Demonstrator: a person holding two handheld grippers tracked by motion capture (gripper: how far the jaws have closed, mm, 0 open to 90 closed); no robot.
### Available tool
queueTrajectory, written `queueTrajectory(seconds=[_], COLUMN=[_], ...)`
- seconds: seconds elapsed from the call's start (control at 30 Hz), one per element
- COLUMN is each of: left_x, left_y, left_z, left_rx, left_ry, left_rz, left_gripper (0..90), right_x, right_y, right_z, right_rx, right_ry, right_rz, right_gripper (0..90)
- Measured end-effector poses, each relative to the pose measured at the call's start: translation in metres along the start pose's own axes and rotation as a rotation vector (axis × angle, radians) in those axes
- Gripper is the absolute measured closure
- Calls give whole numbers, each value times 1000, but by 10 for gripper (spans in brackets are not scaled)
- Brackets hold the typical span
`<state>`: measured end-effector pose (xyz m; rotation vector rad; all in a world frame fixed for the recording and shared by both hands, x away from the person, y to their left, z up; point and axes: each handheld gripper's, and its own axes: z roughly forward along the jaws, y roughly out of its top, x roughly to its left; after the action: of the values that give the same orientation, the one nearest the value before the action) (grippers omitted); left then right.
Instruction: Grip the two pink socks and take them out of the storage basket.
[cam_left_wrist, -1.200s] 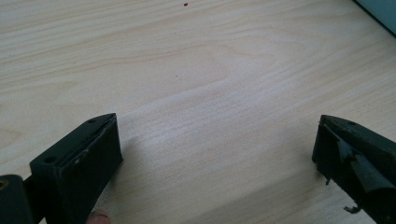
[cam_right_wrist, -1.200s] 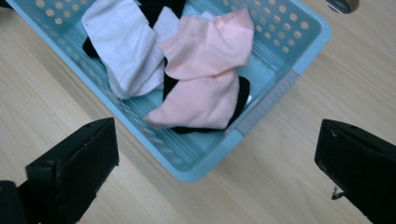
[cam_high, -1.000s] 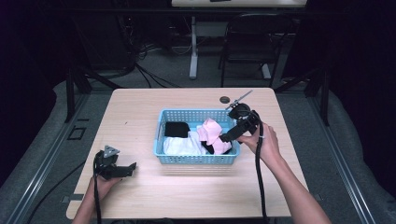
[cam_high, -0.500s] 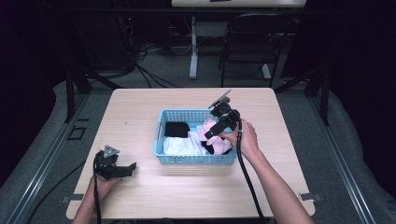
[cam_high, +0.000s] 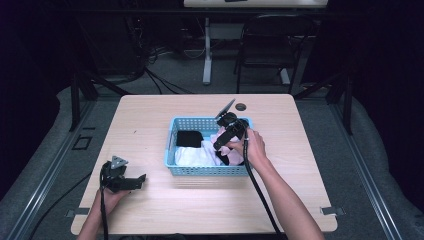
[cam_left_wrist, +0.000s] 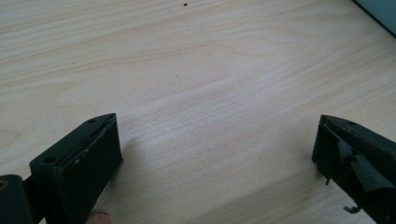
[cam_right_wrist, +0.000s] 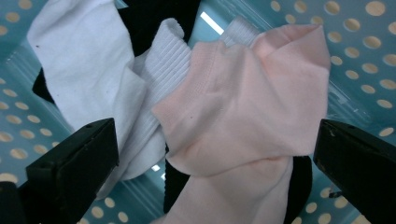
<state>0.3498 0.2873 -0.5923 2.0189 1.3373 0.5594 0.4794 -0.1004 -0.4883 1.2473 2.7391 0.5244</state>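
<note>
A blue plastic basket (cam_high: 172, 150) sits mid-table with white, black and pink socks inside. My right gripper (cam_high: 219, 146) points down into its right half, jaws wide open. In the right gripper view a pink sock (cam_right_wrist: 247, 107) lies between the two jaws, draped over a white ribbed sock (cam_right_wrist: 159, 79) and black cloth (cam_right_wrist: 156, 21); nothing is held. My left gripper (cam_high: 137, 181) rests low over the bare wood near the table's front left, open, with only tabletop (cam_left_wrist: 210, 93) between its jaws.
A small dark round hole (cam_high: 241, 107) marks the table behind the basket. A black chair (cam_high: 265, 50) and a white desk leg (cam_high: 207, 50) stand beyond the far edge. The basket's perforated blue floor (cam_right_wrist: 355, 42) surrounds the socks.
My right gripper has swung from the basket's right rim leftward and down into the basket, over the pink sock. The left gripper stays put.
</note>
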Motion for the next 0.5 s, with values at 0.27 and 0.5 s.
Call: queueTrajectory(seconds=[0.27,0.5], left_x=[0,0], left_y=[0,0], left_z=[0,0], left_rx=[5,-1], left_ry=[-3,0], left_rz=[1,1], left_gripper=[13,13], right_x=[-7,-12], right_y=[4,5], right_z=[18,28], right_rx=[38,69], right_ry=[-23,-33], right_rz=[41,59], right_gripper=[25,140])
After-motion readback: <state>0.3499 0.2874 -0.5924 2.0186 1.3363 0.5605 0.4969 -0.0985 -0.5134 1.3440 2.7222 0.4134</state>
